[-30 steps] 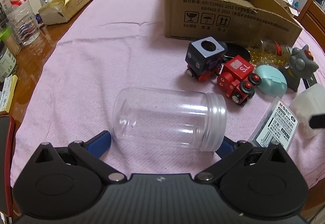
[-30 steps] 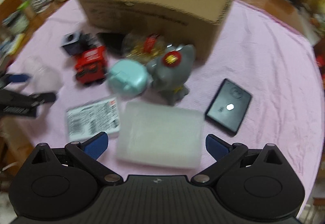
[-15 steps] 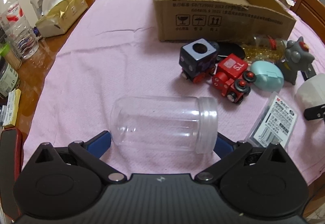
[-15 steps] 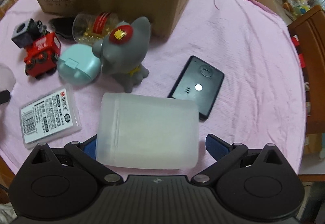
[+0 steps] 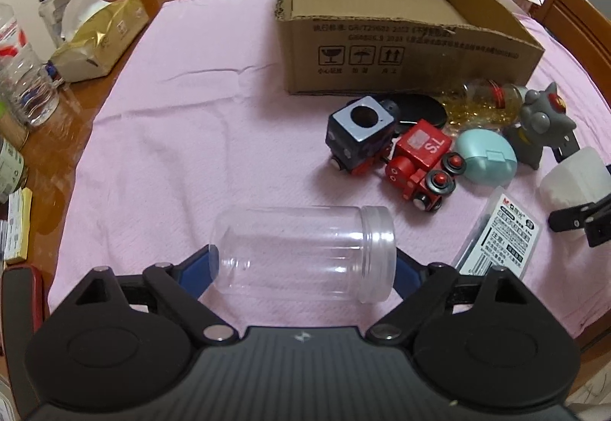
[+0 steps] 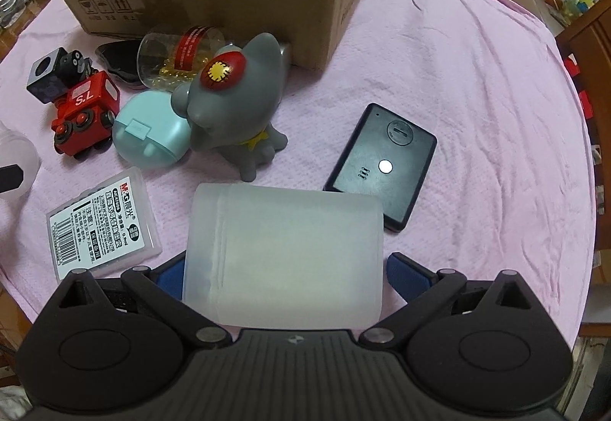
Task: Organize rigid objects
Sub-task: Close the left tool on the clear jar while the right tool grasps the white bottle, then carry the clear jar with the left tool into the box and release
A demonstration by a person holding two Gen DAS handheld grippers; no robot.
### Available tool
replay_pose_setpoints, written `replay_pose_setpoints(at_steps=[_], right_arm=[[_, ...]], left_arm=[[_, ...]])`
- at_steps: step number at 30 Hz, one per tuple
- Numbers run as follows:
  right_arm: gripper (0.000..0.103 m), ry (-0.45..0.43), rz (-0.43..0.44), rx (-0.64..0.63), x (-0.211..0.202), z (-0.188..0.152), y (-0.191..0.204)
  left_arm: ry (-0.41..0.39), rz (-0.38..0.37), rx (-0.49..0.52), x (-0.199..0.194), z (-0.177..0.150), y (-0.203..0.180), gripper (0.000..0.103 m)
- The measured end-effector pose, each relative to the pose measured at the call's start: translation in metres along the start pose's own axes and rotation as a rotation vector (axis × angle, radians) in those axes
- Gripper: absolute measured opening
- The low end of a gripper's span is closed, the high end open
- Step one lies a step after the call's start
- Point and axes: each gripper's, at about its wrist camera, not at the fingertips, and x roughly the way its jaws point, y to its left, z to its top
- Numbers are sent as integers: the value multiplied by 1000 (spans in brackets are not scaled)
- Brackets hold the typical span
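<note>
A clear plastic jar (image 5: 305, 257) lies on its side on the pink cloth (image 5: 198, 123). My left gripper (image 5: 303, 262) straddles it lengthwise; its jaws are closing, and the blue pads meet the jar's base and its threaded rim. A frosted white box (image 6: 282, 257) lies between the fingers of my right gripper (image 6: 282, 270). That gripper is open, with a sliver of cloth showing between its right pad (image 6: 406, 270) and the box. The open cardboard box (image 5: 382, 54) stands at the back.
Between me and the carton lie a dark cube train car (image 5: 359, 134), a red toy engine (image 5: 420, 161), a teal case (image 5: 485, 157), a grey figurine (image 6: 236, 104), a bead jar (image 6: 175, 54), a labelled flat case (image 6: 99, 226) and a black device (image 6: 382, 165). Bottles and a gold tissue pack (image 5: 99, 39) line the left table edge.
The left jaws have drawn in from wide of the jar onto its two ends. The right gripper has come down closer over the frosted box, which now fills more of its view.
</note>
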Motion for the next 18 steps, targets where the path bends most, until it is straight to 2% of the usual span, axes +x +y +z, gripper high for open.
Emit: replay_pose_setpoints(at_steps=[3, 9, 12, 18], right_arm=[[103, -19, -37, 1, -5, 5, 6], [103, -27, -37, 27, -11, 14, 11], [95, -18, -54, 34, -12, 17, 14], [86, -3, -44, 35, -16, 21, 17]], left_arm=[[10, -3, 22, 0, 3, 0, 90], [23, -17, 32, 1, 8, 2, 90], [29, -18, 42, 1, 9, 2, 90], [41, -36, 53, 1, 12, 4, 90]])
